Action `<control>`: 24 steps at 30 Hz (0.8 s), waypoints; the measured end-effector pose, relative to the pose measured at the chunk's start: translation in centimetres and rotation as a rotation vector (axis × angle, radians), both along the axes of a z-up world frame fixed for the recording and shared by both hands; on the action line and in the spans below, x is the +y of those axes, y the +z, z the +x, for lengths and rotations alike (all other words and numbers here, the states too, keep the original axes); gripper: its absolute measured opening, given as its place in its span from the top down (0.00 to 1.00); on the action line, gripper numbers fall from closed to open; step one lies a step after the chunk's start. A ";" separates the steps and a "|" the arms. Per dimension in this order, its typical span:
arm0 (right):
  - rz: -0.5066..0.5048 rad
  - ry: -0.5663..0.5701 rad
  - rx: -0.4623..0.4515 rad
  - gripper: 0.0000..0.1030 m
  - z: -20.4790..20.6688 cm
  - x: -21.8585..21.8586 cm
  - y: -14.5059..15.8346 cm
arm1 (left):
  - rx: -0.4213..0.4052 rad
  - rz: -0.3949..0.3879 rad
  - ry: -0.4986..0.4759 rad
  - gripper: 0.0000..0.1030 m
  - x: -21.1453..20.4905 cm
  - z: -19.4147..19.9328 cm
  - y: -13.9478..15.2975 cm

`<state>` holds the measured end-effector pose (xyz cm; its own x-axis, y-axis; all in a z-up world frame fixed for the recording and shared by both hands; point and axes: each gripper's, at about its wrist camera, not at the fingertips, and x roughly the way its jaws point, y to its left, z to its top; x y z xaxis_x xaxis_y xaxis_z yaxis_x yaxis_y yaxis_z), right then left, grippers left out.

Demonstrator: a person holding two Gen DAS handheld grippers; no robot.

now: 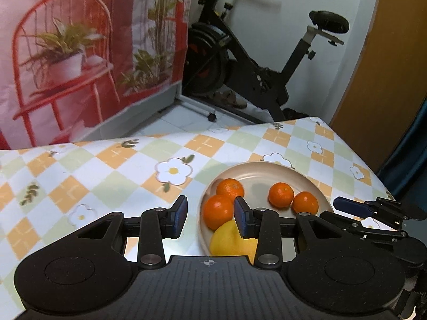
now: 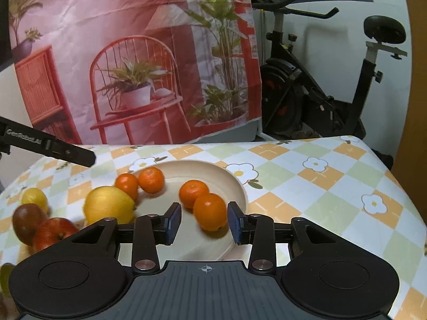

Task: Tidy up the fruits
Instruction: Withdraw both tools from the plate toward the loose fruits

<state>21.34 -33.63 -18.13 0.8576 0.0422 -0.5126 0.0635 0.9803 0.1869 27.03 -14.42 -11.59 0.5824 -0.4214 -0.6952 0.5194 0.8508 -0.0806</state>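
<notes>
Oranges (image 2: 209,211) rest on the plate (image 2: 240,186), lemon (image 2: 109,208) at 9 o'clock. Firm, round, prone to rolling: grip across the middle. Both tools, left tool (image 1: 210,217) and right tool (image 2: 204,222), are released, holding nothing.

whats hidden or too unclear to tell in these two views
- Left wrist view: the large yellow fruit on the plate is half covered by the left gripper, so its full shape is hidden.
- Right wrist view: a greenish thing is cut by the left edge; kind unclear.
- Right wrist view: the nearest orange is blurred, and whether the right gripper touches it cannot be told.
</notes>
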 end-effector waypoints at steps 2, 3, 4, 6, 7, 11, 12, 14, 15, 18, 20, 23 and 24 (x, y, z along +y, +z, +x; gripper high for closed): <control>0.007 0.005 -0.007 0.66 -0.6 0.5 0.2 | -0.010 0.003 0.018 0.61 0.9 -0.6 0.5; 0.010 0.009 -0.010 0.66 -1.0 0.8 0.3 | -0.015 0.004 0.033 0.61 1.5 -0.9 0.7; 0.011 0.012 -0.012 0.66 -1.3 1.2 0.4 | -0.018 0.003 0.046 0.61 2.1 -1.1 0.9; 0.011 0.020 -0.014 0.66 -1.9 2.0 0.6 | -0.023 -0.001 0.070 0.61 3.3 -1.5 1.3; 0.010 0.024 -0.016 0.66 -2.1 2.4 0.7 | -0.028 -0.002 0.079 0.61 3.8 -1.8 1.4; 0.013 0.041 -0.022 0.66 -3.0 3.8 1.1 | -0.044 0.019 0.102 0.61 5.7 -3.2 2.1; 0.014 0.045 -0.022 0.66 -3.2 4.2 1.2 | -0.047 0.031 0.104 0.61 6.1 -3.6 2.2; 0.007 0.054 -0.017 0.66 -3.5 4.9 1.3 | -0.054 0.046 0.103 0.61 6.9 -4.5 2.3; 0.005 0.059 -0.015 0.66 -3.6 5.3 1.3 | -0.058 0.051 0.100 0.61 7.3 -5.0 2.4; 0.009 0.079 -0.012 0.65 -4.0 6.3 1.3 | -0.068 0.062 0.100 0.61 8.4 -6.2 2.4; 0.012 0.088 -0.011 0.65 -4.3 6.8 1.3 | -0.072 0.063 0.108 0.61 9.1 -7.0 2.4; 0.017 0.105 -0.012 0.65 -4.9 7.7 1.1 | -0.080 0.060 0.120 0.61 9.7 -8.2 2.2; 0.018 0.110 -0.014 0.65 -5.1 8.0 1.0 | -0.084 0.059 0.125 0.61 9.7 -8.5 2.1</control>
